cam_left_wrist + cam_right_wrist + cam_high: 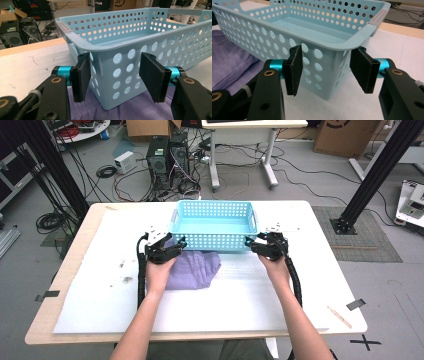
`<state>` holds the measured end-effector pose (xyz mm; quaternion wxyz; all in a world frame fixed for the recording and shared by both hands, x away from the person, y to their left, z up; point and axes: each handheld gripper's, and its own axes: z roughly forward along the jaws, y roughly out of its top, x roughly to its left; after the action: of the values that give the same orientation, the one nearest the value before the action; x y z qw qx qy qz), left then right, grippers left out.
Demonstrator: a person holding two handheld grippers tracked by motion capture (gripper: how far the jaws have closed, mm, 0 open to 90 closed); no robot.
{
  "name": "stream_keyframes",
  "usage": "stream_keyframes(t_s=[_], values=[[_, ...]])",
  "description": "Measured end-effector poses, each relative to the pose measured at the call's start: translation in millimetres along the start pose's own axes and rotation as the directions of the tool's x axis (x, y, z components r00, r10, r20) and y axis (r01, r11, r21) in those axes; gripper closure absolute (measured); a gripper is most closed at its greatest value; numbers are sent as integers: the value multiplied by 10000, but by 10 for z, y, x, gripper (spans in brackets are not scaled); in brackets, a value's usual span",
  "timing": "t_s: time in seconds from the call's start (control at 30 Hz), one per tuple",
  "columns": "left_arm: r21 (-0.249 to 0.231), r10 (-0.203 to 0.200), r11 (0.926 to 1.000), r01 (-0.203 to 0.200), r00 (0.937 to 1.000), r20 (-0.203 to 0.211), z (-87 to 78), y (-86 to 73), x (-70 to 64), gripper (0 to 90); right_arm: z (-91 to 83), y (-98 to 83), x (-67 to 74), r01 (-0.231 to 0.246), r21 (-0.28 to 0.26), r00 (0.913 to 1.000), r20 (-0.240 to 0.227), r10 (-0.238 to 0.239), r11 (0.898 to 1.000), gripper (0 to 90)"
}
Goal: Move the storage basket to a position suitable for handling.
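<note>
white table (280,290), perforated pale blue basket (215,227), both tongs apart at its corners

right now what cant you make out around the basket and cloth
- Whether the left gripper pads touch the basket: its corner fills the gap.
- The same for the right gripper.
- The purple cloth: the high view has its left part under the left hand.

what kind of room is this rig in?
Most likely a robotics or engineering lab, not a home. Desktop computer towers sit on the floor amid loose cables, black aluminium frame posts flank the table, and cardboard boxes are stacked at the back.
</note>
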<state>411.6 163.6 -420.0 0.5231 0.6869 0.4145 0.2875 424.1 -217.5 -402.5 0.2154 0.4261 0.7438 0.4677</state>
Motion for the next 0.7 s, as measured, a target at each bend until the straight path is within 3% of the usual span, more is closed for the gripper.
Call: stream_keyframes(t_s=[0.27,0.43,0.7], values=[[307,-194,9993,195,9998,-21,80,20,55,419,84,48,-21,-136,106,9996,239,133,9999,464],[402,-235,9989,238,9997,-77,96,16,73,404,108,39,-6,-146,109,9994,325,143,9998,420],[259,236,9994,-227,9991,-353,-42,14,54,300,53,-3,13,11,90,9972,753,-17,10000,351]])
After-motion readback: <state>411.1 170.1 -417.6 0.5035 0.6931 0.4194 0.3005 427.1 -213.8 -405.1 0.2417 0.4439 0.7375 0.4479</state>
